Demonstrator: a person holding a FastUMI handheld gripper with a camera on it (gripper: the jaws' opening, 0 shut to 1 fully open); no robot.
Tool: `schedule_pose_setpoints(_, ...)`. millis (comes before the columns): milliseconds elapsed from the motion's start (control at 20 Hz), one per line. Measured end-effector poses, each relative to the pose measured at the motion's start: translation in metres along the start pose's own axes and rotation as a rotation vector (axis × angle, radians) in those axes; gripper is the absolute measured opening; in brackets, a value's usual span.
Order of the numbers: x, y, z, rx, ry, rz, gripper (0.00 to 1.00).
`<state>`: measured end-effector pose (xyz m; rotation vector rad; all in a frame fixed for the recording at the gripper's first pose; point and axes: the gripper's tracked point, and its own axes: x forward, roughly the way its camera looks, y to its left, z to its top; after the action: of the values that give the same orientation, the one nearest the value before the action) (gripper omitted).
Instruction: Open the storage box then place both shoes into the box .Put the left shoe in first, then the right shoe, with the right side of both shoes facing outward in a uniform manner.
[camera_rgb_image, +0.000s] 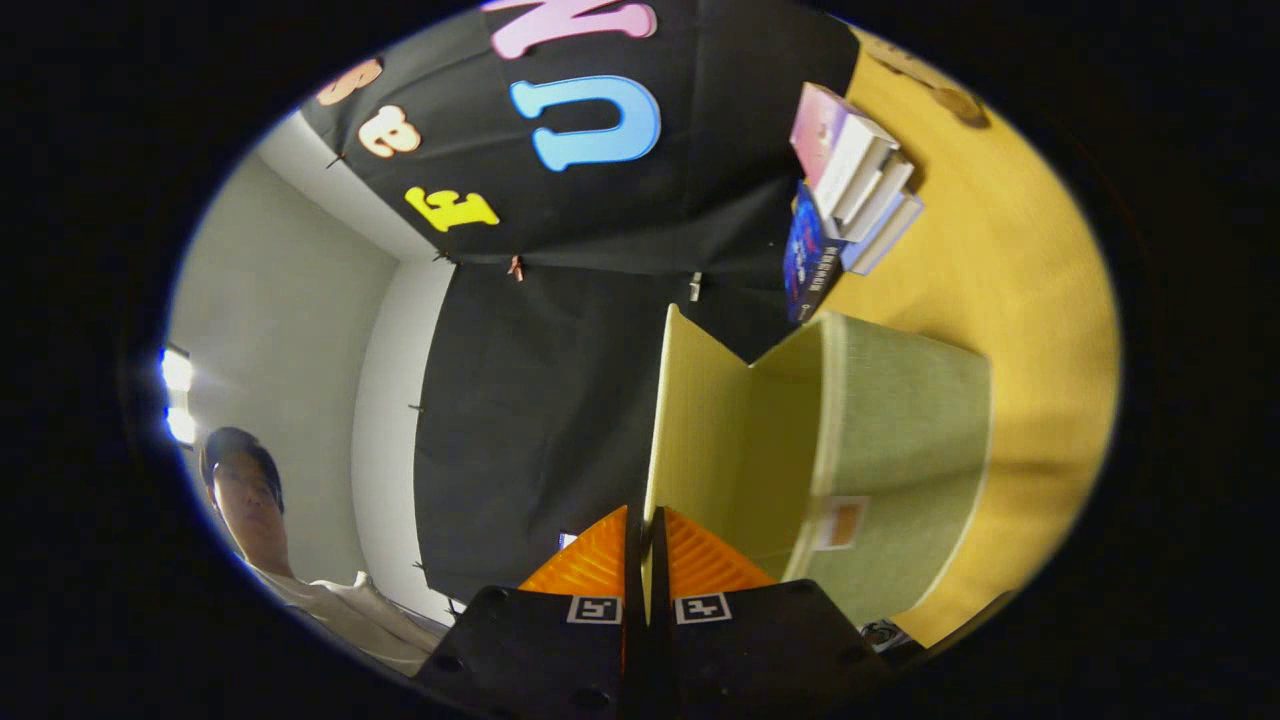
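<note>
Gripper view is turned on its side. My gripper is clenched on the thin lid of the green storage box, both fingers pinching its edge. I think I hold it this way to swing the box open for the shoes. The box sits on the yellow table. Books stand at one o'clock. The box's small label is too blurry to read.

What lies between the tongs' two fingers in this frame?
The storage box's lid: the gripper view shows its thin edge pinched between the closed tongs, swung up from the green box.
</note>
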<state>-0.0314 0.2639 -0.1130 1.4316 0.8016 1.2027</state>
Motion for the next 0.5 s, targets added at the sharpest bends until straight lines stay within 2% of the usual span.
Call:
schedule_pose_setpoints(150,0.042,0.031,-0.001,-0.077,0.017,-0.027,0.05)
schedule_pose_setpoints(500,0.167,0.056,-0.027,-0.254,0.091,-0.199,0.05)
